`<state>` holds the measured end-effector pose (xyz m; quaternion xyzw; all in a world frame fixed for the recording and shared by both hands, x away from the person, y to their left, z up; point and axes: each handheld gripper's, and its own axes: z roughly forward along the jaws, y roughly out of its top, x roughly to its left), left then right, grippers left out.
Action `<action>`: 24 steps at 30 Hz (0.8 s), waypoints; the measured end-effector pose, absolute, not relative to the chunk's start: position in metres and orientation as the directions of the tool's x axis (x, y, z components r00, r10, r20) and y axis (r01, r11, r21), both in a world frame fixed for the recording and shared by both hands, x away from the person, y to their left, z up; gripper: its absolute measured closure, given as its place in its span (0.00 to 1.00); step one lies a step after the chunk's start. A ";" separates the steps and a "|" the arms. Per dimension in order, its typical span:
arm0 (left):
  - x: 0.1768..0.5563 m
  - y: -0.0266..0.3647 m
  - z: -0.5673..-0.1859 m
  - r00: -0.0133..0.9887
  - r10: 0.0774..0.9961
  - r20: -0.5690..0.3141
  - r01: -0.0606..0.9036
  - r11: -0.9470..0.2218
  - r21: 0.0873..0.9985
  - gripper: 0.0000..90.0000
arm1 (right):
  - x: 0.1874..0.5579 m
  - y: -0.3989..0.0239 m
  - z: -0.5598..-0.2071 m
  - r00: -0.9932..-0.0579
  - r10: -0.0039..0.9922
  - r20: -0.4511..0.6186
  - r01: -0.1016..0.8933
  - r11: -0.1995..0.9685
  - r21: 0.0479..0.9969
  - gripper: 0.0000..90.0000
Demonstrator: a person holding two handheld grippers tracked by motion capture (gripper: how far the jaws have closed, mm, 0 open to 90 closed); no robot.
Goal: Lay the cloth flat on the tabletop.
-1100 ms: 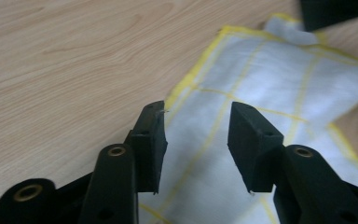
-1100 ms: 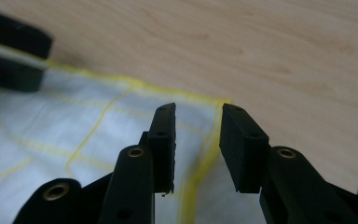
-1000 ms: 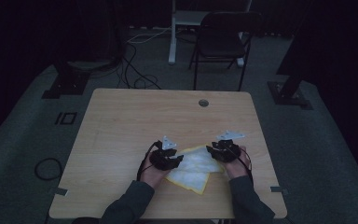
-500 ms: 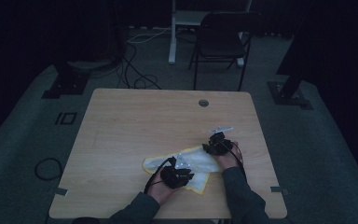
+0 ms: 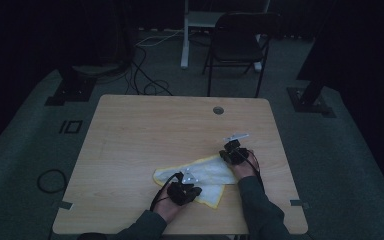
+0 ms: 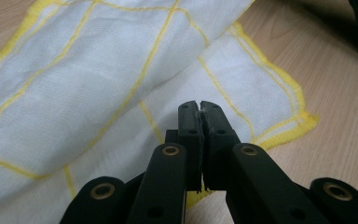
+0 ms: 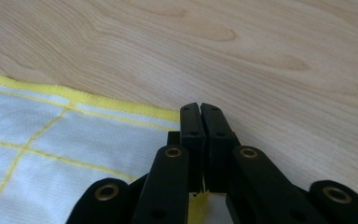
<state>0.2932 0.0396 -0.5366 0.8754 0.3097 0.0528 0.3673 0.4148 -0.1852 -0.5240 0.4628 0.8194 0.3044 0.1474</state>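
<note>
One cloth [image 5: 200, 175], white with yellow grid lines and a yellow hem, lies partly folded on the desk [image 5: 145, 135], near the front edge and right of centre. An upper layer is folded over a lower one; a lower corner sticks out toward the front edge.

Left gripper [image 5: 184, 191] sits at the cloth's front edge. In the left gripper view its fingers [image 6: 189, 126] are pressed together, with a thin bit of white fabric showing in the seam between them, so they are pinching the cloth [image 6: 98, 79]. Its jaws have just been closing.

Right gripper [image 5: 234, 152] sits at the cloth's right end, farther from the front edge than the left one. In the right gripper view its fingers [image 7: 190, 126] are also pressed together; a scrap of yellow hem shows low between them, and the cloth [image 7: 51, 154] runs off to the left under them, so the cloth's corner is pinched. These jaws have just been closing too.

Beyond the cloth: bare wood, and a round cable hole [image 5: 218, 110] near the desk's far edge. Past the desk, a dark folding chair [image 5: 237, 47] and loose cables [image 5: 147, 75] on the floor.
</note>
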 end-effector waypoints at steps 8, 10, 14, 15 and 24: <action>0.292 0.055 -0.536 0.790 0.604 -0.107 0.505 -0.541 0.673 0.99 | 0.419 -0.192 -0.520 -0.502 0.863 0.054 0.676 0.352 0.647 1.00; 0.293 0.060 -0.535 0.781 0.616 -0.105 0.512 -0.535 0.672 0.99 | 0.420 -0.194 -0.519 -0.498 0.866 0.053 0.674 0.347 0.652 1.00; 0.296 0.074 -0.535 0.758 0.645 -0.101 0.529 -0.516 0.674 0.99 | 0.422 -0.196 -0.516 -0.489 0.871 0.046 0.672 0.343 0.656 1.00; 0.299 0.082 -0.535 0.741 0.663 -0.101 0.542 -0.504 0.672 0.99 | 0.424 -0.198 -0.515 -0.485 0.874 0.041 0.671 0.342 0.658 1.00; 0.310 0.118 -0.534 0.672 0.737 -0.073 0.580 -0.462 0.670 0.98 | 0.428 -0.206 -0.513 -0.462 0.887 0.027 0.669 0.328 0.667 1.00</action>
